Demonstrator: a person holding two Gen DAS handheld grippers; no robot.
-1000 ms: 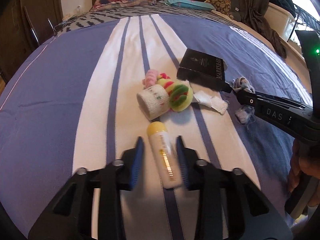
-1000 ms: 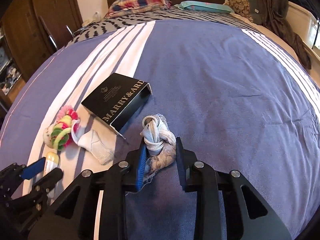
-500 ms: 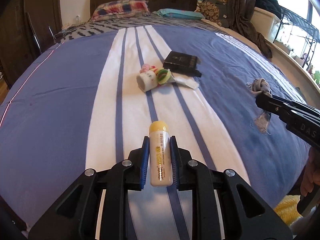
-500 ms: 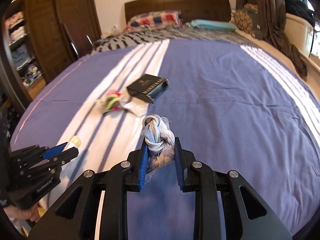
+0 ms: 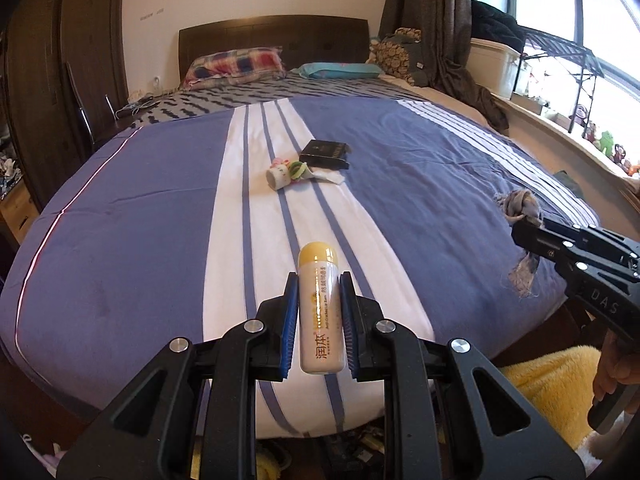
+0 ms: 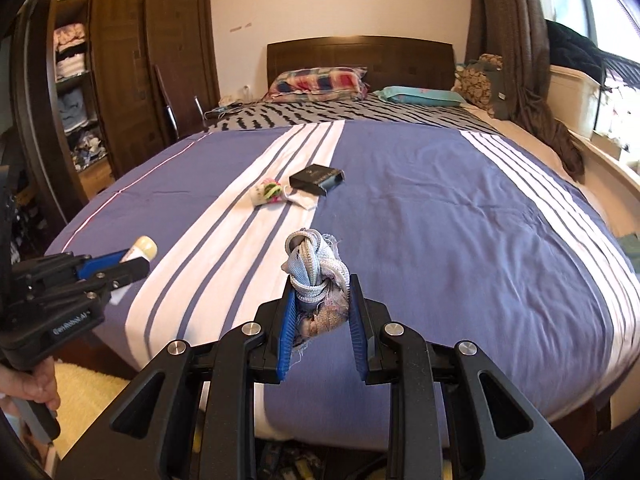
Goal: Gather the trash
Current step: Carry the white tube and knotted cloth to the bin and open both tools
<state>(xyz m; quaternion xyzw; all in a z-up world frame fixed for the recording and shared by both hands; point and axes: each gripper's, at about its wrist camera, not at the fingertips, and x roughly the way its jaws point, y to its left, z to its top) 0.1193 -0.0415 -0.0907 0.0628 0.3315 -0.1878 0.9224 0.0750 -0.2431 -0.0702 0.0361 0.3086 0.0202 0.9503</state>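
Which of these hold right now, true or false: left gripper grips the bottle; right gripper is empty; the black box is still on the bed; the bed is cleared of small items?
1. The left gripper is shut on the yellow-capped bottle. True.
2. The right gripper is empty. False: it is shut on a knotted rag.
3. The black box lies on the bed. True.
4. The bed is cleared of small items. False: a small cup and colourful bits lie beside the box.
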